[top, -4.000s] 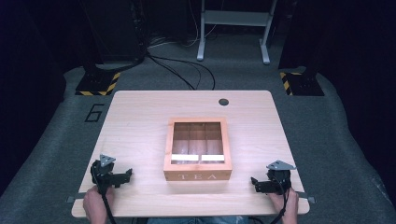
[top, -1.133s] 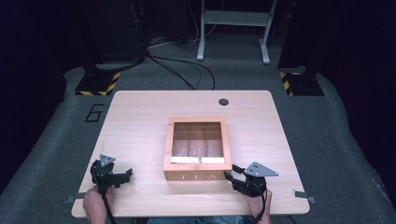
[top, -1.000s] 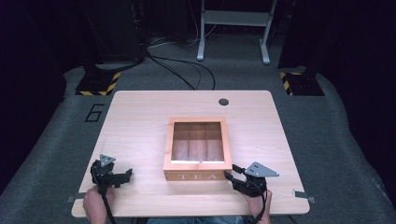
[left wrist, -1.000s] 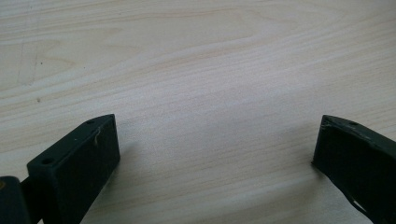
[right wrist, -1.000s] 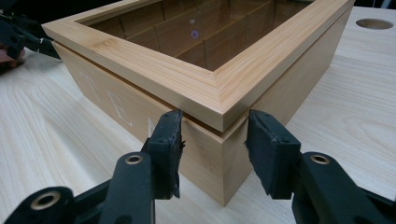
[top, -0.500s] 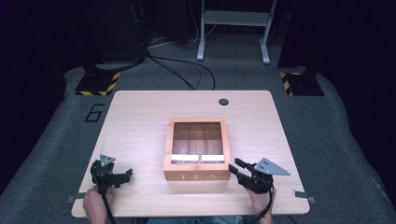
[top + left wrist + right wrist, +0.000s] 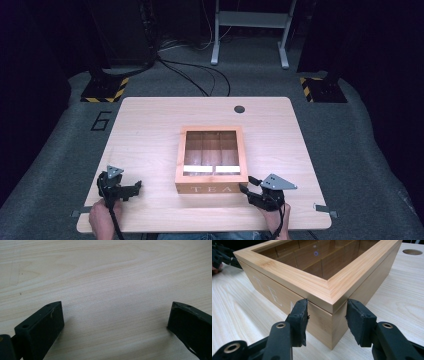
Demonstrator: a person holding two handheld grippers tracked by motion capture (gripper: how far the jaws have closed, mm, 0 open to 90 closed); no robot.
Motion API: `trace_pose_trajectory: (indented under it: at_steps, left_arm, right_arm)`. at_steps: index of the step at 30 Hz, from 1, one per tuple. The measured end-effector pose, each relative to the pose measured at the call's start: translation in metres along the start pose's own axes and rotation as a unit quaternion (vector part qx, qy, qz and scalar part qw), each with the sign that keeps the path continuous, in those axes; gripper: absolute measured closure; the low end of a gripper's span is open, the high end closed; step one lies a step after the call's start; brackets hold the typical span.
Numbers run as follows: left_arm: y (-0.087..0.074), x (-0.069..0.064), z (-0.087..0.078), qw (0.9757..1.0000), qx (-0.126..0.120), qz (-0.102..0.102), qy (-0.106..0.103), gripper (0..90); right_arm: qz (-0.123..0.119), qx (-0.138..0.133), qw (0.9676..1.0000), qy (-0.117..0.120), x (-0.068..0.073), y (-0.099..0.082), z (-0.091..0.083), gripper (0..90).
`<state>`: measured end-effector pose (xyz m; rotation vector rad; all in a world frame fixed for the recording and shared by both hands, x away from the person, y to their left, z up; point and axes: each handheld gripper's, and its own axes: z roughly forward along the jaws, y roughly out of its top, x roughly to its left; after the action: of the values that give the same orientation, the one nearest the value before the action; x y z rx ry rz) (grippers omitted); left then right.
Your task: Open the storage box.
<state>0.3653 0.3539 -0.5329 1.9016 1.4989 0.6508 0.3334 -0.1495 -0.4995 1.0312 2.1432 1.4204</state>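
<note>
right tongs [image 7: 327,320] astride tea box [image 7: 322,287] corner

A recording lab or studio is being shown. A pale wooden table [image 7: 150,130] is being surrounded by dark grey carpet marked with a number six [image 7: 101,121]. Stand bases edged in yellow-black hazard tape [image 7: 105,90] are being seen behind, with black cables [image 7: 200,80] and a grey metal frame [image 7: 250,30] backed by darkness.

A square wooden tea box [image 7: 211,188] with a glass-windowed lid, shut, sits flat mid-tabletop [image 7: 150,125], "TEA" lettered on its near face, dividers visible inside.
</note>
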Motion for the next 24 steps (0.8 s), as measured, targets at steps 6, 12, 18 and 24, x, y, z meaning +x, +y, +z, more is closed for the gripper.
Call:
trace_pose_trajectory:
  at_steps: [6, 12, 18, 24]
  left_arm:
    - [0.0000, 0.0000, 0.0000, 1.0000, 0.000, 0.000, 0.000, 0.3]
    - [0.0000, 0.0000, 0.0000, 1.0000, 0.000, 0.000, 0.000, 0.3]
    - [0.0000, 0.0000, 0.0000, 1.0000, 0.000, 0.000, 0.000, 0.3]
    - [0.0000, 0.0000, 0.0000, 1.0000, 0.000, 0.000, 0.000, 0.3]
  right_arm:
    - [-0.004, 0.000, 1.0000, 0.000, -0.0008, -0.0013, 0.0005, 53.2]
    - [0.002, -0.004, 1.0000, -0.002, -0.0001, -0.0017, -0.0014, 57.3]
    - [0.009, -0.013, 0.9999, 0.002, -0.0008, 0.0010, -0.0030, 59.0]
    - [0.009, -0.027, 0.9996, -0.004, 0.0004, 0.0081, -0.0036, 59.5]
